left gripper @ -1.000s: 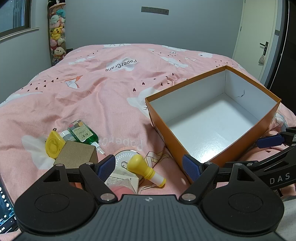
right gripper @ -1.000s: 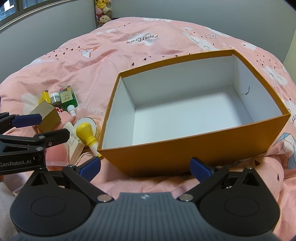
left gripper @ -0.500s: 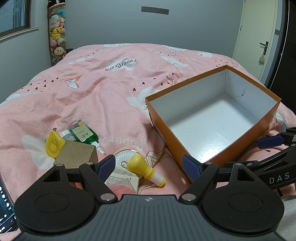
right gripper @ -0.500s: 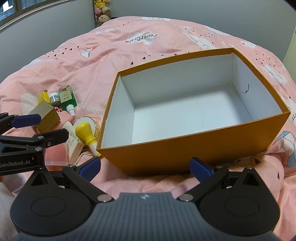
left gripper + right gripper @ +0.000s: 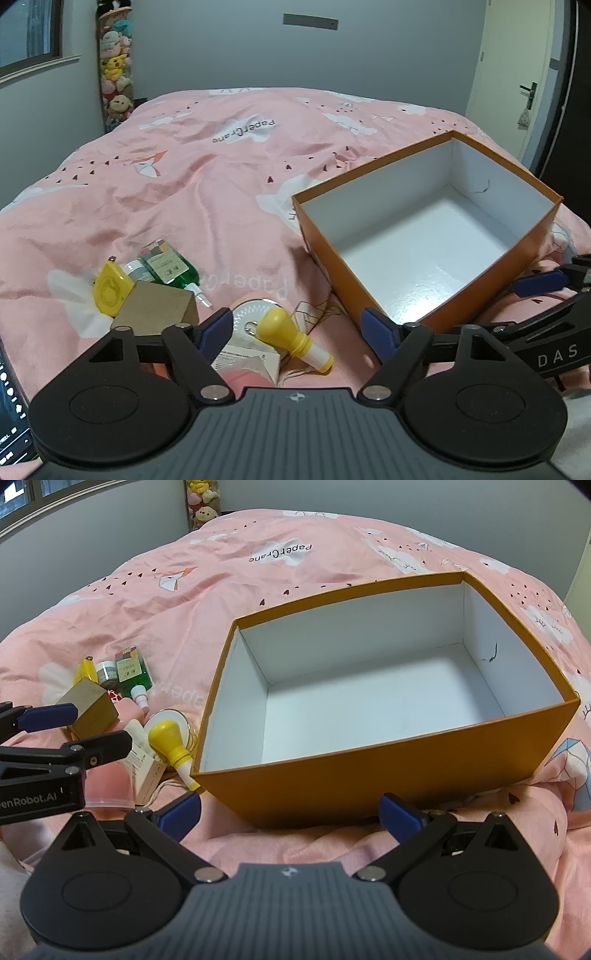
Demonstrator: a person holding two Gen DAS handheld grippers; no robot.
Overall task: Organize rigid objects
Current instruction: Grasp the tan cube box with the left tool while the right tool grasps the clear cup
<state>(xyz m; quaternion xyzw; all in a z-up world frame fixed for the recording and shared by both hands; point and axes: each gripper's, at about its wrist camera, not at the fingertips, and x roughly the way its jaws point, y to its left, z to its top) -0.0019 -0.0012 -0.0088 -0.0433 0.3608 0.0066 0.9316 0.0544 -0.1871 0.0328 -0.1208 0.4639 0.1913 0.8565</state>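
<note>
An empty orange box (image 5: 321, 254) (image 5: 369, 775) with a white inside sits on the pink bedspread. To its left lie several small items: a yellow bulb-shaped bottle (image 5: 280, 326) (image 5: 168, 738), a green bottle (image 5: 166, 264), a brown cube box (image 5: 155, 308), a yellow case (image 5: 109, 290), a silver disc (image 5: 251, 310) and a white carton (image 5: 247, 358). My left gripper (image 5: 297, 326) hovers over the bulb bottle. Its jaws are closing and stand wide apart, the pads clear of the bottle. My right gripper (image 5: 290, 810) is open before the box's near wall, holding nothing.
A pink cup (image 5: 107, 779) lies under the left gripper's arm. A phone screen (image 5: 11, 406) shows at the bed's lower left edge. Plush toys (image 5: 114, 85) hang by the far wall, and a door (image 5: 517, 92) stands at the right.
The left gripper's jaws have drawn slightly closer together. Both hands, the box and the items stay where they were.
</note>
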